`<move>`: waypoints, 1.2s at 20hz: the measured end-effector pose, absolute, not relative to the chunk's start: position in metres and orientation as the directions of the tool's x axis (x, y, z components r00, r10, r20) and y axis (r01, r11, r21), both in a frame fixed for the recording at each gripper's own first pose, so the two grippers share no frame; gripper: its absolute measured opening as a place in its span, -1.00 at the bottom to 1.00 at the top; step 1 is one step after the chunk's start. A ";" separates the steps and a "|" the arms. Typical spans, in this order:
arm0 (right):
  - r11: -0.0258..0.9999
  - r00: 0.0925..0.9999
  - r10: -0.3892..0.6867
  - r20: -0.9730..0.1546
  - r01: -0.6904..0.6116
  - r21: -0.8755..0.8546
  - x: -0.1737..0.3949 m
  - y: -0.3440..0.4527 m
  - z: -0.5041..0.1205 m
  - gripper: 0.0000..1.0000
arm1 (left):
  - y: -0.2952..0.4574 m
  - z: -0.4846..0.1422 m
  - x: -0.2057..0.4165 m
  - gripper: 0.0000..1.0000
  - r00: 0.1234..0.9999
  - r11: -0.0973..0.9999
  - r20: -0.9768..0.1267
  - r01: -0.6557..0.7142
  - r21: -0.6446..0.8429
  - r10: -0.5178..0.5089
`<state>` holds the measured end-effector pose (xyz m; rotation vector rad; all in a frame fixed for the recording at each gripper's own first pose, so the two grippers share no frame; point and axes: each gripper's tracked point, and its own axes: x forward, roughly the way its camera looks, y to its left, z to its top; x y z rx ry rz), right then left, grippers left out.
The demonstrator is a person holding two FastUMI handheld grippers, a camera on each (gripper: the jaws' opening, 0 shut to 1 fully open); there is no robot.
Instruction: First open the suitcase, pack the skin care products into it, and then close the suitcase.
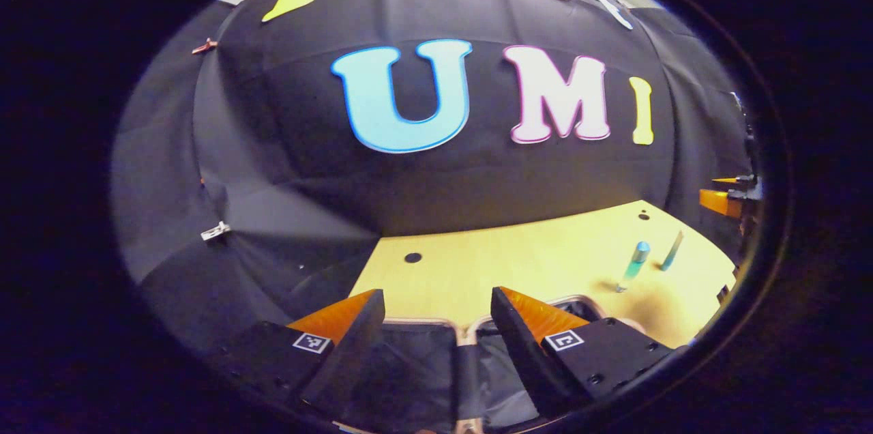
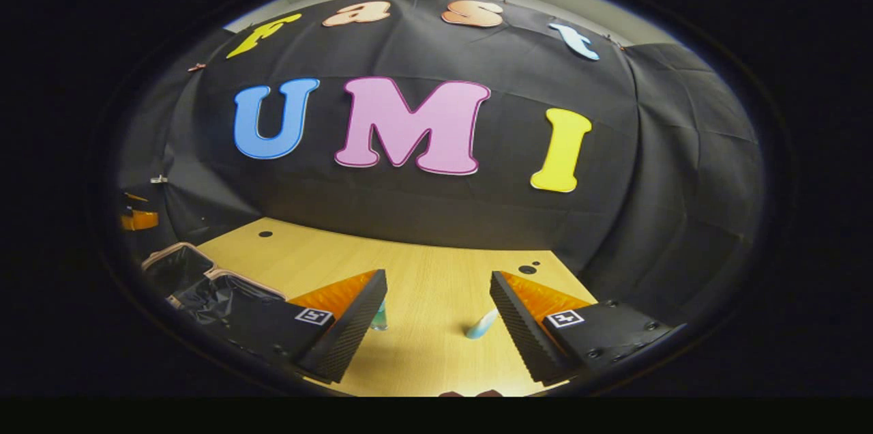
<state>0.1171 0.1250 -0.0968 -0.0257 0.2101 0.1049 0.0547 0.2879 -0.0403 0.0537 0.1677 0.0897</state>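
The suitcase (image 1: 423, 359) lies open under my left gripper (image 1: 436, 304), its dark lining and pale rim showing between the open fingers. In the right gripper view the same suitcase (image 2: 204, 284) sits at the table's left. Two skin care items stand on the wooden table: a blue-green bottle (image 1: 633, 265) and a slim teal tube (image 1: 672, 251). In the right gripper view the bottle (image 2: 379, 316) peeks out beside the left finger and the tube (image 2: 481, 325) lies near the right finger. My right gripper (image 2: 436, 284) hovers open above them, holding nothing.
The wooden table (image 2: 423, 277) has small dark holes near its back edge. Black cloth walls close in behind and on both sides. The right gripper (image 1: 730, 198) shows at the far right of the left gripper view.
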 end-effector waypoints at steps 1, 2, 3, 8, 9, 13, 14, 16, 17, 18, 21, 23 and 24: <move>0.993 0.972 0.112 -0.208 -0.115 -0.006 0.117 0.122 -0.098 0.94 | 0.251 -0.035 0.057 0.96 0.987 0.998 -0.153 -0.040 0.051 0.048; 0.992 0.970 0.119 -0.211 -0.123 -0.004 0.117 0.120 -0.101 0.94 | 0.219 -0.034 0.062 0.95 0.987 0.999 -0.162 -0.004 0.047 0.012; 0.992 0.969 0.124 -0.214 -0.127 -0.003 0.118 0.117 -0.104 0.94 | 0.188 -0.041 0.065 0.96 0.982 0.998 -0.187 0.024 0.051 -0.014; 0.982 0.942 0.184 -0.280 -0.190 0.003 0.121 0.104 -0.136 0.94 | 0.046 -0.079 0.113 0.96 0.954 0.971 -0.246 0.207 0.120 -0.173; 0.979 0.927 0.195 -0.320 -0.202 0.013 0.123 0.099 -0.151 0.94 | 0.006 -0.090 0.128 0.96 0.940 0.960 -0.266 0.254 0.122 -0.215; 0.964 0.899 0.251 -0.359 -0.267 0.004 0.151 0.080 -0.195 0.94 | -0.064 -0.144 0.187 0.95 0.900 0.964 -0.383 0.255 0.078 -0.207; 0.962 0.900 0.250 -0.358 -0.271 -0.010 0.157 0.076 -0.198 0.94 | -0.064 -0.151 0.196 0.96 0.904 0.969 -0.382 0.237 0.069 -0.194; 0.958 0.894 0.263 -0.362 -0.286 -0.013 0.167 0.075 -0.209 0.95 | -0.067 -0.165 0.219 0.95 0.904 0.977 -0.393 0.205 0.055 -0.167; 0.955 0.889 0.273 -0.368 -0.296 -0.005 0.171 0.077 -0.215 0.95 | -0.068 -0.175 0.229 0.96 0.899 0.980 -0.408 0.192 0.049 -0.156; 0.952 0.880 0.281 -0.382 -0.305 -0.002 0.172 0.077 -0.223 0.94 | -0.071 -0.182 0.237 0.96 0.896 0.983 -0.417 0.183 0.030 -0.154; 0.947 0.864 0.293 -0.409 -0.322 -0.002 0.186 0.076 -0.240 0.95 | -0.077 -0.212 0.253 0.96 0.871 0.987 -0.467 0.160 -0.027 -0.154; 0.949 0.855 0.287 -0.431 -0.315 0.006 0.192 0.072 -0.251 0.94 | -0.078 -0.213 0.252 0.96 0.868 0.986 -0.467 0.157 -0.065 -0.169; 0.951 0.852 0.281 -0.441 -0.308 0.011 0.194 0.070 -0.257 0.95 | -0.080 -0.215 0.256 0.79 0.868 0.983 -0.461 0.163 -0.087 -0.184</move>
